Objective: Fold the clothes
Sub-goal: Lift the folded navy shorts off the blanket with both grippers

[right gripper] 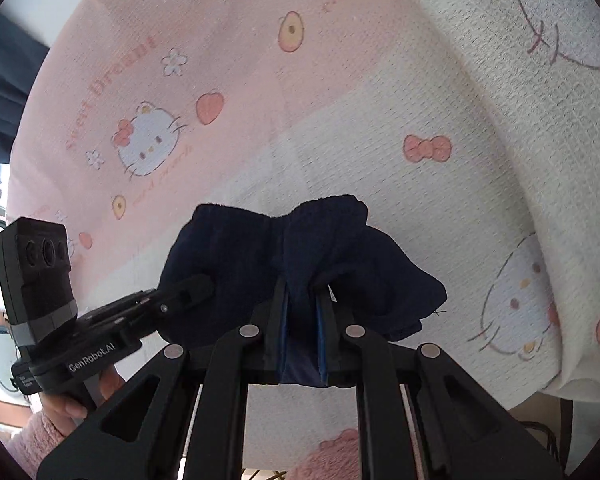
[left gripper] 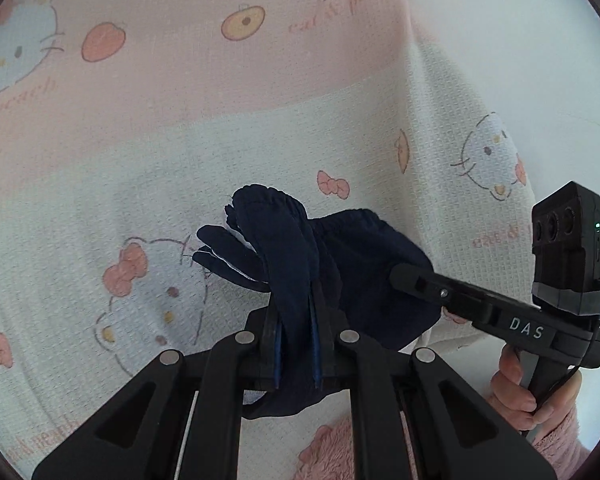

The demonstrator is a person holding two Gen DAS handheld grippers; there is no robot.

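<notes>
Left gripper point(left gripper: 296, 344) clamped on navy garment point(left gripper: 340, 264) | right gripper point(right gripper: 302, 340) clamped on same garment's elastic edge | garment held above cartoon-cat sheet point(left gripper: 180, 120), likely carried for laying flat to fold

Both my wrist cameras look steeply down along their fingers, close over the cartoon-print blanket point(left gripper: 260, 128), sharing the navy garment point(right gripper: 260, 256) between them.

"DAS", "GenRobot.AI" on claws point(left gripper: 526, 330) point(right gripper: 96, 356)
</notes>
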